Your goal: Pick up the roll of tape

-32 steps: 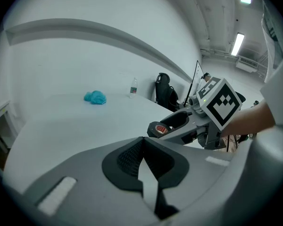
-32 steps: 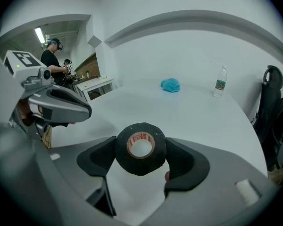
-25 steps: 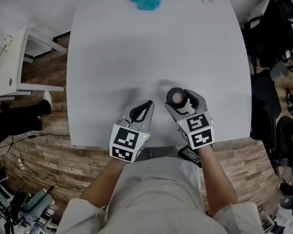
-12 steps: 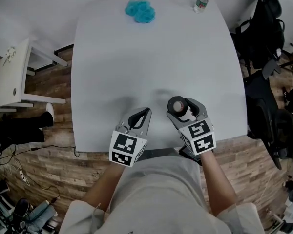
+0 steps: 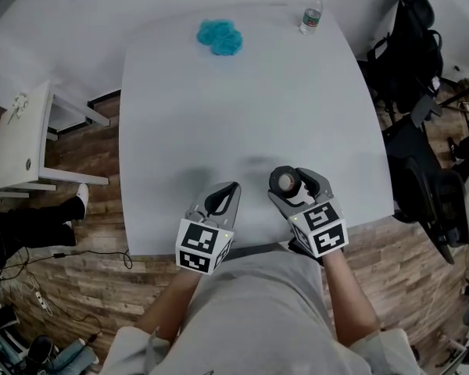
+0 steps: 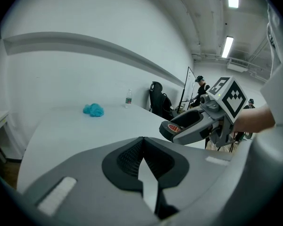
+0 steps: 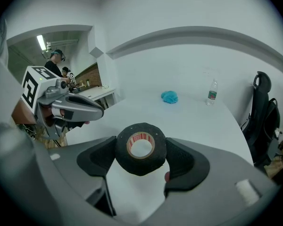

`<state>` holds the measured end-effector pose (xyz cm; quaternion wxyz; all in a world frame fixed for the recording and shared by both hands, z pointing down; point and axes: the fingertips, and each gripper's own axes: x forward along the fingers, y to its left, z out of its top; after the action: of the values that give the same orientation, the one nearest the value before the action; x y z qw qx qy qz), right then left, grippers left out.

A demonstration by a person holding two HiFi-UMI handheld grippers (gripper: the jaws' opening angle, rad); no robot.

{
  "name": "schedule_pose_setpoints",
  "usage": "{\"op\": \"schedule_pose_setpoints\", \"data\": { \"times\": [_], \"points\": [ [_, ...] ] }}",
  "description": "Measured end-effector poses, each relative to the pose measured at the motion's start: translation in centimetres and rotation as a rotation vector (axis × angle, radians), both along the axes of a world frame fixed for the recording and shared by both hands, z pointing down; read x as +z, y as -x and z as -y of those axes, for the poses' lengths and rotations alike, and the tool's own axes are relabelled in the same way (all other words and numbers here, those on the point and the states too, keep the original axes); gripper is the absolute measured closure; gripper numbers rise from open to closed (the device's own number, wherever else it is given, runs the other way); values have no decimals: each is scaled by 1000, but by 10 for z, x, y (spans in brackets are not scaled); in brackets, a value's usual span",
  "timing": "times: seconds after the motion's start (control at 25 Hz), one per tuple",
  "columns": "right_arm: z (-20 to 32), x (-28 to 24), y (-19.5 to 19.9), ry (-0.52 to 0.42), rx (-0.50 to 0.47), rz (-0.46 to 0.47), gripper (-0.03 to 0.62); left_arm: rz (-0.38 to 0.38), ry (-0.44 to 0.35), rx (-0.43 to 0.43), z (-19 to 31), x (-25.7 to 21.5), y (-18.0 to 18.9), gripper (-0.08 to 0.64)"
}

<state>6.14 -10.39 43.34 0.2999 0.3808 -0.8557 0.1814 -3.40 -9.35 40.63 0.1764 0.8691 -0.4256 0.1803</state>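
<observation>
Wood-plank floor [image 5: 78,256] all round, w/ the big white table [image 5: 242,116] filling the middle of the head view. Black chairs and bags [image 5: 410,61] crowd the right side; a small white side table [image 5: 19,131] stands at the left.

Both my grippers hang over the table's near edge, side by side but apart. My left gripper [image 5: 233,187] has its jaws brought together, pads meeting at the tips, nothing btwn them (the left gripper view shows only bare tabletop past them). My right gripper [image 5: 294,180] has its jaws spread wide and clamped on the roll of tape [image 5: 284,181]. The black roll sits squarely btwn the two pads, each pad pressing an outer side, its red-printed core hole facing the right gripper camera [image 7: 141,148]. It looks clear of the tabletop, approx. over the near edge.

At the far end a crumpled blue cloth [image 5: 220,37] lies left of centre. A small water bottle [image 5: 312,14] stands upright near the far right corner, well apart from the cloth.
</observation>
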Motion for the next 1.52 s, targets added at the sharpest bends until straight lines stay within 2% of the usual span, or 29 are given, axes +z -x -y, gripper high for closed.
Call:
{"op": "schedule_pose_setpoints", "data": {
  "times": [0.48,1.52],
  "points": [
    [-4,-17,18,-4,10,44,256,-13,-22,41,4,-14,0,541],
    [-20,-34,9,-21,38,57,256,-13,-52,98,-7,-28,-11,541]
  ]
}}
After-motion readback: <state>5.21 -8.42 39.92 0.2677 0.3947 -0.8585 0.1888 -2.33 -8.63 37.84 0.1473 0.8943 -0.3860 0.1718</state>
